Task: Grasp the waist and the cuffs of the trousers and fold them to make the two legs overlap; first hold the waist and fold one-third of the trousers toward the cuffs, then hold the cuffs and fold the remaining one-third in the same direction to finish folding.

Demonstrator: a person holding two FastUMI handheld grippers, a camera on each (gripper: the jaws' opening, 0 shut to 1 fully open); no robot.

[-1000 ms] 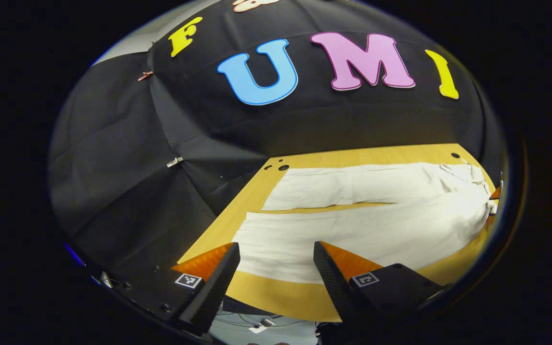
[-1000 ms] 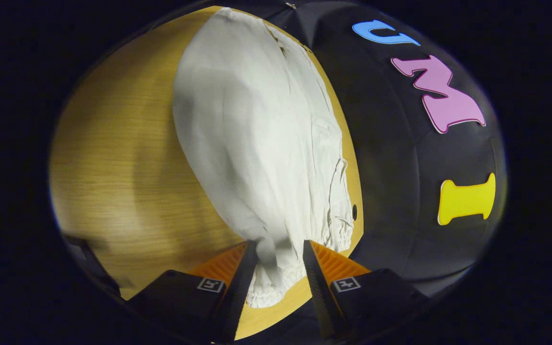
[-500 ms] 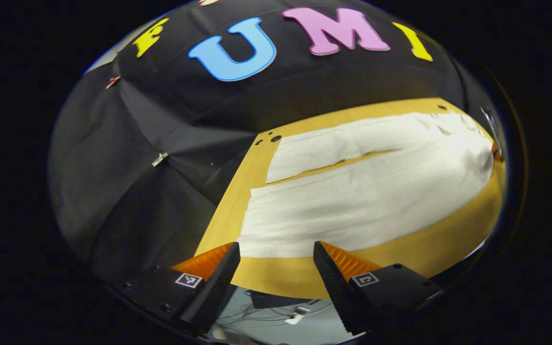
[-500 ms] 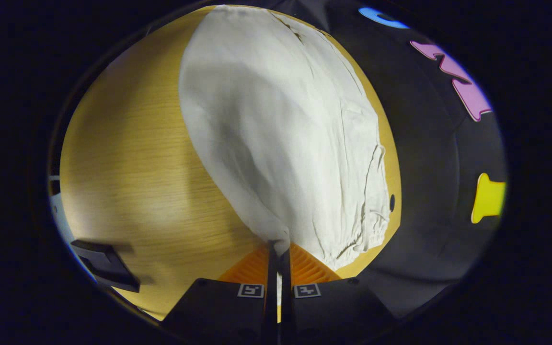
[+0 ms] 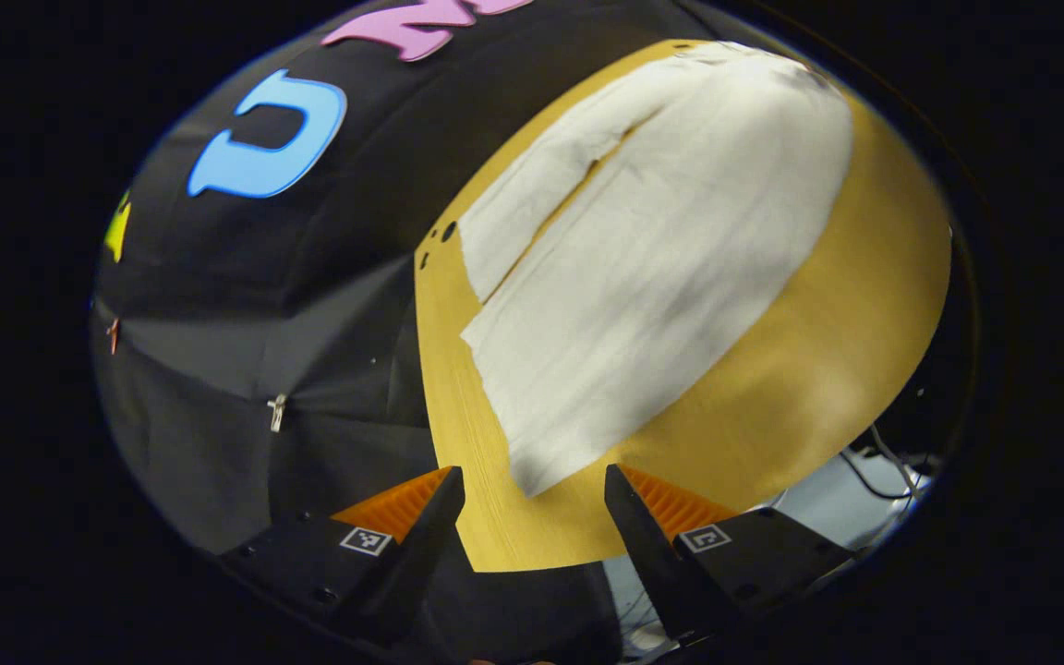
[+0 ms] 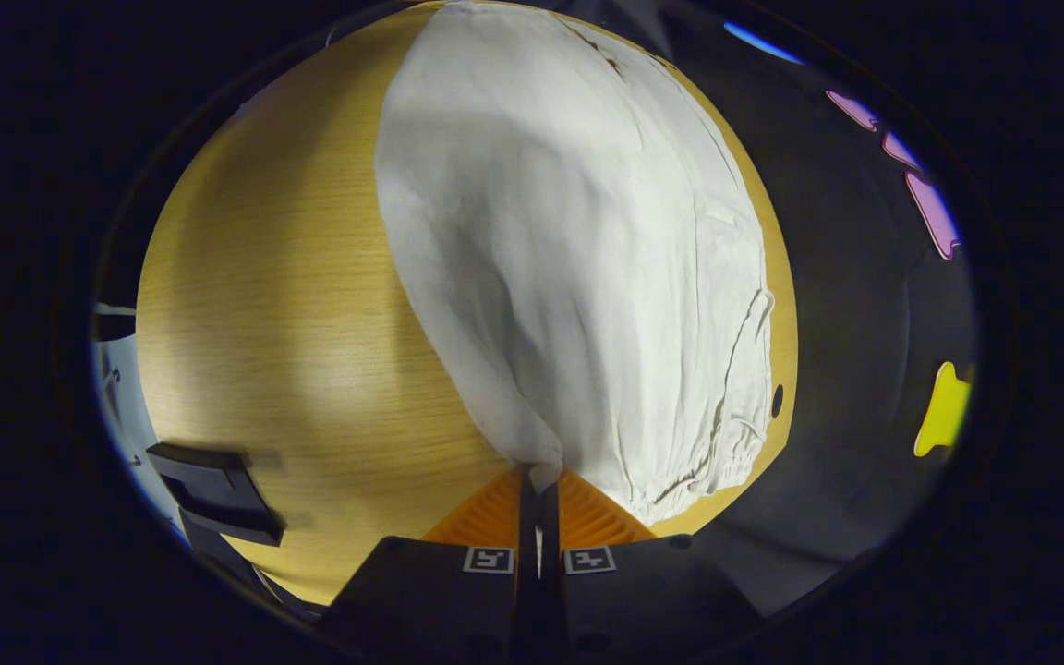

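My right gripper (image 6: pixel 538 489) was pinching the near corner of the waist (image 6: pixel 550 466) of the white trousers (image 6: pixel 578 259), which lay flat on the worktop (image 6: pixel 292 305) ahead of it. My left gripper (image 5: pixel 532 499) was spread wide with nothing in it, and the near cuff (image 5: pixel 532 462) lay just ahead between its fingers. If I lifted the waist first, I think the trousers would drag and bunch up, because only one end was held.
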